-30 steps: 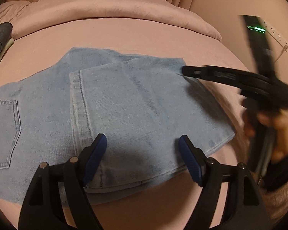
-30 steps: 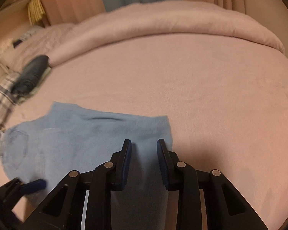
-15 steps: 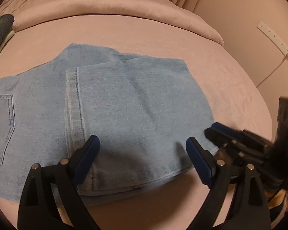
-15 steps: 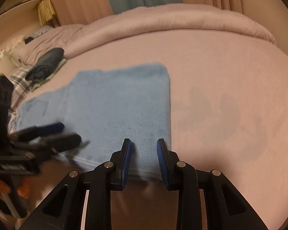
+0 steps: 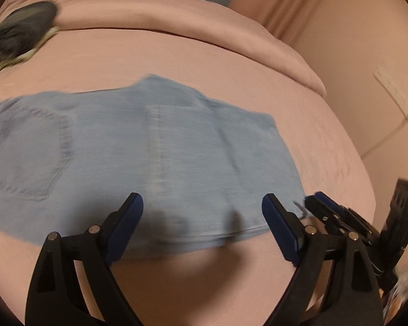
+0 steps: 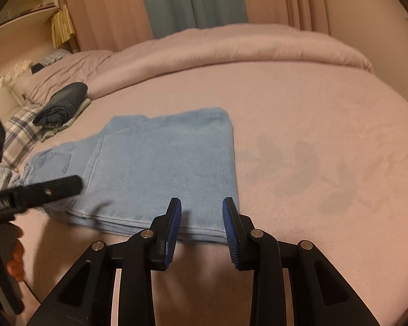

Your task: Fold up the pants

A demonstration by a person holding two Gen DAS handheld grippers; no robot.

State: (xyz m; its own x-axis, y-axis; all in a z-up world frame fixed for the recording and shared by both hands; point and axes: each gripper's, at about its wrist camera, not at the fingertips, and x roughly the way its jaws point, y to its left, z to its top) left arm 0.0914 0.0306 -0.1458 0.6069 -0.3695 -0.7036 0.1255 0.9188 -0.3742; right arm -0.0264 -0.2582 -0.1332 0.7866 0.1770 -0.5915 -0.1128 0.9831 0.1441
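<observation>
Here the pants (image 6: 160, 168), light blue denim folded into a flat stack, lie on the pink bed (image 6: 312, 125), filling the centre of the left wrist view and stretching from about 9 o'clock to the middle of the right wrist view. A back pocket (image 5: 30, 152) shows at the 9 o'clock end of the stack. The left gripper (image 5: 202, 212) hovers at the near edge of the pants at 6 o'clock, its jaws spread wide with nothing between them; the spread grew a moment ago and then levelled off. The right gripper (image 6: 201, 217) sits over the near right corner of the stack, jaws partly apart and gripping nothing; the folded edge runs under the gap, but whether the pads touch the cloth cannot be told. In the left wrist view the right gripper appears at 4 o'clock, its tips at that same corner. A dark rolled garment (image 6: 61, 104) rests on a plaid cloth (image 6: 19, 133) at 10 o'clock, well apart from the pants. The left wrist view is blurred
</observation>
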